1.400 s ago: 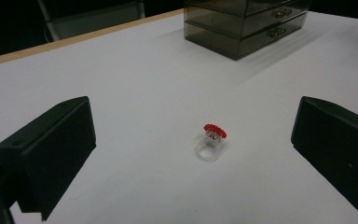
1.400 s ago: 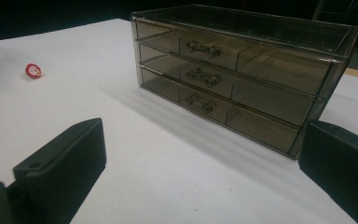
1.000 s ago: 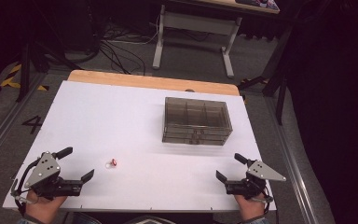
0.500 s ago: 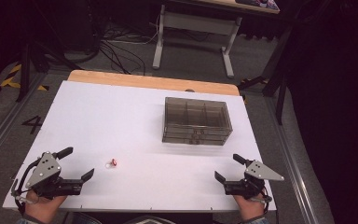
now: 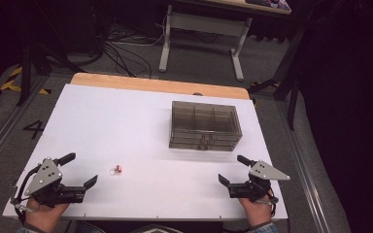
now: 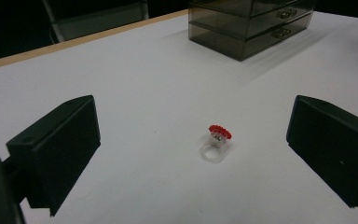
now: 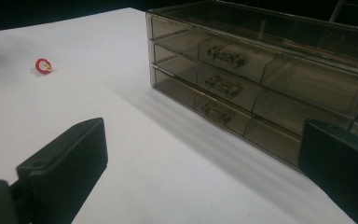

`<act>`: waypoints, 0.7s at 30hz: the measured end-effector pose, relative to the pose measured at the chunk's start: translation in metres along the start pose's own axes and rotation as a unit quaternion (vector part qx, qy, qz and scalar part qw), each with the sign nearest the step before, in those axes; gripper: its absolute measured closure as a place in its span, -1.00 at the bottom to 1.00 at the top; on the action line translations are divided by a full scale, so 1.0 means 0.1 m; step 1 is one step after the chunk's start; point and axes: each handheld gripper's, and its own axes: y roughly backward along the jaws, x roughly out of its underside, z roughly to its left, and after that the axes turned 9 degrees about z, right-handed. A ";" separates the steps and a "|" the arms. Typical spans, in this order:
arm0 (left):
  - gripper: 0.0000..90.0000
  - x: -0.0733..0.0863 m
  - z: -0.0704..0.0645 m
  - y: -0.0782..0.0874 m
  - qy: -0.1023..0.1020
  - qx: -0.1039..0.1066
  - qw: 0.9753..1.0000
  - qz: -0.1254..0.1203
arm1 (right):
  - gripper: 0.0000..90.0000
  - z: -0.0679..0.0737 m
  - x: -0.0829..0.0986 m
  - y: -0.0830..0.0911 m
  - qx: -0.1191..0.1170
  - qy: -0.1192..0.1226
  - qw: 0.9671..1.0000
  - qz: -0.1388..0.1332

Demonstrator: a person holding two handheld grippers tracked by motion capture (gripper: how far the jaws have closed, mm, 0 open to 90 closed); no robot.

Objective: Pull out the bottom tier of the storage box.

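Observation:
A small clear ring with a red top (image 5: 116,169) (image 6: 216,139) (image 7: 43,66) lies on the white table (image 5: 126,121), a little right of my left gripper (image 5: 78,170). That gripper is open near the table's front left corner, and the ring lies ahead of its jaws, between their lines. A smoky transparent drawer box (image 5: 204,125) (image 7: 261,79) (image 6: 251,23) with three shut drawers stands at the right of the table. My right gripper (image 5: 234,170) is open at the front right, short of the box, nothing between its jaws.
Beyond the table's far wooden edge (image 5: 155,85) the floor holds cables and the legs of a second desk (image 5: 201,34). Metal rails run along both sides of the table.
The right gripper has edged slightly left and forward. The left gripper, ring and box have stayed put.

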 end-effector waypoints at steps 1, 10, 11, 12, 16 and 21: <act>-0.92 0.00 0.00 0.00 -0.003 -0.001 1.000 0.001 | -0.95 0.00 -0.02 -0.01 -0.002 0.000 1.000 -0.001; -0.92 0.00 0.00 0.00 0.002 0.002 1.000 0.000 | -0.95 0.07 -0.16 -0.18 -0.015 0.018 1.000 0.004; -0.92 0.00 0.00 0.00 0.002 0.003 1.000 0.001 | -0.95 0.08 -0.18 -0.19 -0.016 0.021 1.000 0.004; -0.92 0.00 0.00 -0.01 0.002 0.003 1.000 0.001 | -0.95 0.08 -0.19 -0.21 -0.018 0.022 1.000 0.004; -0.92 0.00 0.00 -0.01 0.002 0.003 1.000 0.002 | -0.95 0.10 -0.23 -0.24 -0.021 0.027 0.999 0.003; -0.92 0.00 0.00 -0.01 0.000 0.001 1.000 0.002 | -0.95 0.12 -0.28 -0.32 -0.028 0.031 0.999 0.005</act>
